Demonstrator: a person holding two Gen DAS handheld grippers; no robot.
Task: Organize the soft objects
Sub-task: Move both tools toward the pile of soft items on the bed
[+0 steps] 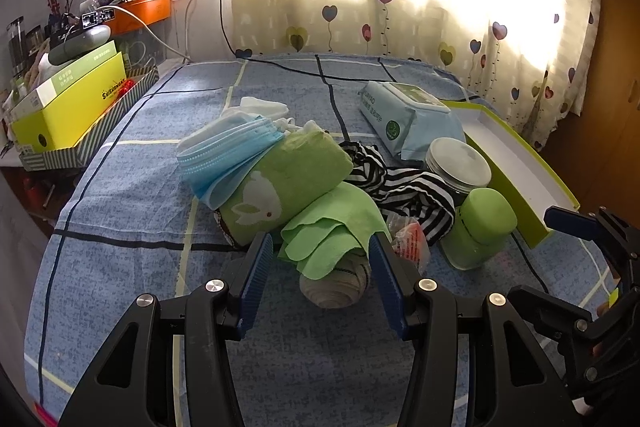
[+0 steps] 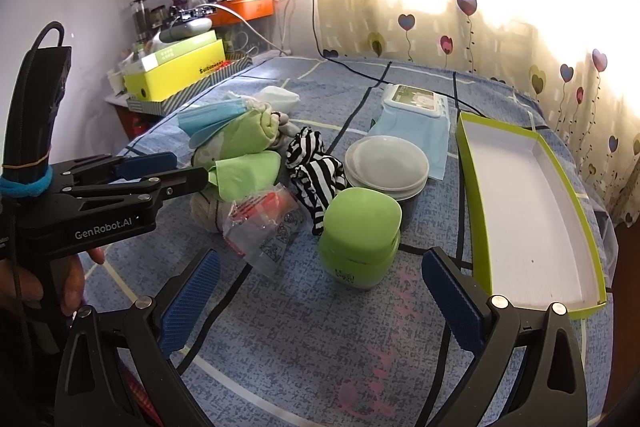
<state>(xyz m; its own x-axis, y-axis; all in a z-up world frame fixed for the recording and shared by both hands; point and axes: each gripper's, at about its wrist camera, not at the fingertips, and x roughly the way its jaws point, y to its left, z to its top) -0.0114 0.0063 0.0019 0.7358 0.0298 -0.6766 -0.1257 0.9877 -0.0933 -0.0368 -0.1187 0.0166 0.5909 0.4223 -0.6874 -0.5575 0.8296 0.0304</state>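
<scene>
Heads up: your left hand-held gripper (image 1: pixel 322 259) is wide open around the rolled sock (image 1: pixel 336 285) at lower centre, and the green cloth (image 1: pixel 336 227) draped over it could get dragged along.

Bed (image 2: pixel 320 347): masks (image 1: pixel 224 151) on towel (image 1: pixel 280 183); cloth (image 1: pixel 332 227) before towel, over a roll (image 1: pixel 336 283), possibly socks. Striped fabric (image 2: pixel 316 171) right of towel; jar (image 2: pixel 386 163) behind tub (image 2: pixel 360 235); wipes (image 2: pixel 412 115) behind; tray (image 2: pixel 532 219) far right.
</scene>
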